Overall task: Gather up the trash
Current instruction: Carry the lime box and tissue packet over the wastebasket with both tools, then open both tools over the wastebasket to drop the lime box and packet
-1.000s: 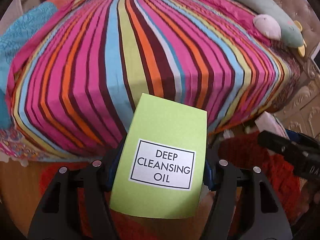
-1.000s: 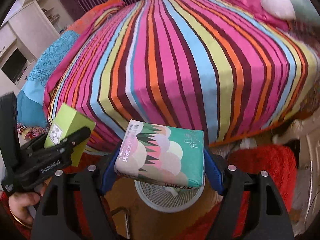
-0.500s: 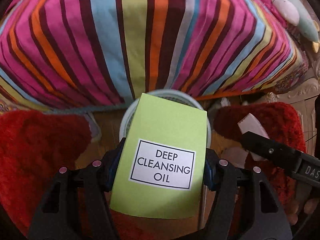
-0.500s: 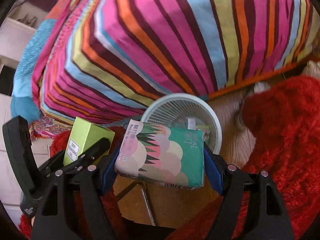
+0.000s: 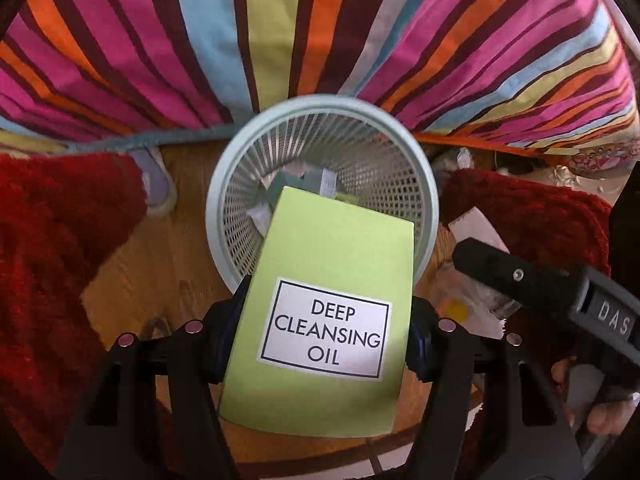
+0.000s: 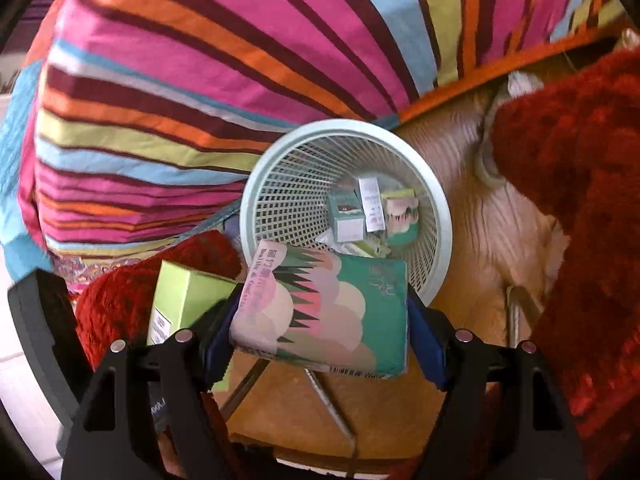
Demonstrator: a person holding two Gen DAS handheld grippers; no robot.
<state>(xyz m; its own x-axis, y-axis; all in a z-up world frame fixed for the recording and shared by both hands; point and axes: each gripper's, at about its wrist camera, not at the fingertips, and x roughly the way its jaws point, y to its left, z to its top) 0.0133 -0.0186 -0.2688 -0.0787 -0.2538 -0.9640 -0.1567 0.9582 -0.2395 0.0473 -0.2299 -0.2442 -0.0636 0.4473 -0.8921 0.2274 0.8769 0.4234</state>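
My left gripper (image 5: 326,344) is shut on a lime-green box (image 5: 332,300) labelled "Deep Cleansing Oil", held just above the near rim of a pale mesh waste basket (image 5: 224,184). My right gripper (image 6: 320,340) is shut on a green and pink tissue pack (image 6: 324,312), held over the near rim of the same basket (image 6: 440,216). The basket holds several small boxes and packets (image 6: 372,208). The green box also shows at the left in the right wrist view (image 6: 184,296). The right gripper's body shows at the right in the left wrist view (image 5: 540,284).
The basket stands on a wooden floor (image 5: 160,264) against a bed with a striped cover (image 5: 280,32). Red shaggy rugs lie on both sides (image 5: 48,248) (image 6: 580,200). Loose wrappers and paper lie on the floor to the right of the basket (image 5: 472,304).
Both grippers have tilted down and moved closer to the basket, each still holding its item. The basket now fills the middle of both views.
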